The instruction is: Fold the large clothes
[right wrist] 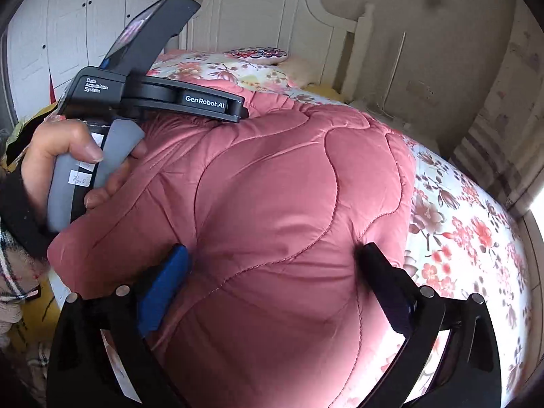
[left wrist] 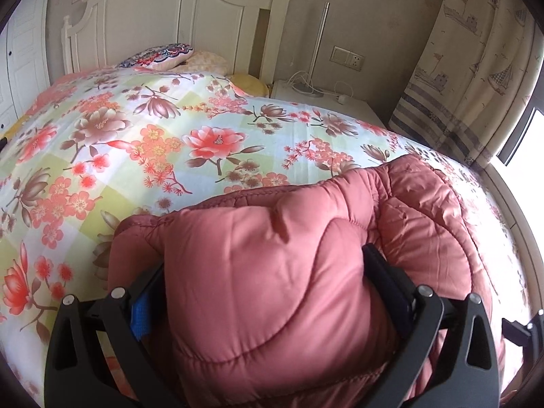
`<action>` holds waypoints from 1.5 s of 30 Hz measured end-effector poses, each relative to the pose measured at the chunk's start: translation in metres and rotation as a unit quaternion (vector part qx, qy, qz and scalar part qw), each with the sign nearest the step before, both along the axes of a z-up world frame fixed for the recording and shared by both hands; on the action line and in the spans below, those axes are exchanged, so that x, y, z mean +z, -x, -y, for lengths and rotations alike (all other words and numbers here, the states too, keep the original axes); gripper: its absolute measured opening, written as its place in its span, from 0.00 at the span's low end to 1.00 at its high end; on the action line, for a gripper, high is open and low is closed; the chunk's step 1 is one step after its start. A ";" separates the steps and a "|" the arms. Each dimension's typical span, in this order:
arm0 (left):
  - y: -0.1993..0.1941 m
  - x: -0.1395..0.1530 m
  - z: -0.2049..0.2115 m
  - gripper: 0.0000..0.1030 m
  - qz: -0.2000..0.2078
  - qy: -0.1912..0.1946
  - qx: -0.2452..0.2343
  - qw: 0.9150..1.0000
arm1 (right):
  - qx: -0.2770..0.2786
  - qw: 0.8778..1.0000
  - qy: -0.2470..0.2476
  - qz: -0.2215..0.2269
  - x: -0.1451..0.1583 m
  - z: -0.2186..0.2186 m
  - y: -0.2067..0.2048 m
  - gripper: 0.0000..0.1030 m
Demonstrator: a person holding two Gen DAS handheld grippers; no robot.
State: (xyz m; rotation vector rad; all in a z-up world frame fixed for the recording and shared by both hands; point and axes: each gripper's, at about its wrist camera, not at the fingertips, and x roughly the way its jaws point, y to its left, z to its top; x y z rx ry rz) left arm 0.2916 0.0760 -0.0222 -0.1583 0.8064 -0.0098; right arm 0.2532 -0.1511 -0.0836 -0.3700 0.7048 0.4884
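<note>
So up close we've got the pink quilted jacket (left wrist: 272, 289) bunched on the floral bedspread (left wrist: 153, 142). Left gripper (left wrist: 265, 289) has its jaws wide with the padding bulging between them; can't tell if it's actually clamped. Right gripper (right wrist: 272, 282) is spread wide, jacket between the fingers. Further back: white headboard (left wrist: 163, 17), nightstand (left wrist: 340, 105), boat-print curtain (left wrist: 476, 68).

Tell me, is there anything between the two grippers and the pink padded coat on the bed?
Nothing visible. The pink padded coat bulges right between the fingers of the right gripper, and likewise fills the left gripper. It lies on the floral bedspread. Whether the pads press on it is unclear.
</note>
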 end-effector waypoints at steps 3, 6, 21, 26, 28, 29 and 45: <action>-0.001 0.000 -0.002 0.98 -0.002 0.005 0.001 1.000 | -0.005 1.000 0.018 0.002 0.014 -0.002 0.004 0.94; -0.001 0.000 -0.003 0.98 -0.001 0.009 0.001 1.000 | 0.009 0.999 -0.005 0.031 0.032 -0.003 0.030 0.94; 0.003 0.000 -0.003 0.98 0.005 0.009 0.004 1.000 | 0.030 0.998 0.042 0.047 0.013 -0.025 0.058 0.95; 0.003 0.000 -0.004 0.98 0.006 0.010 0.005 1.000 | 0.013 0.997 -0.015 0.076 0.028 -0.016 0.062 0.95; 0.004 0.001 -0.004 0.98 0.008 0.011 0.003 1.000 | 0.011 0.999 -0.014 0.033 0.011 -0.019 0.051 0.96; 0.004 0.001 -0.003 0.98 0.009 0.008 0.004 1.000 | 0.010 1.000 0.003 0.025 -0.001 -0.023 0.047 0.96; 0.010 0.003 0.002 0.98 -0.005 -0.025 0.010 1.000 | 0.025 0.999 0.040 0.025 -0.009 -0.022 0.040 0.96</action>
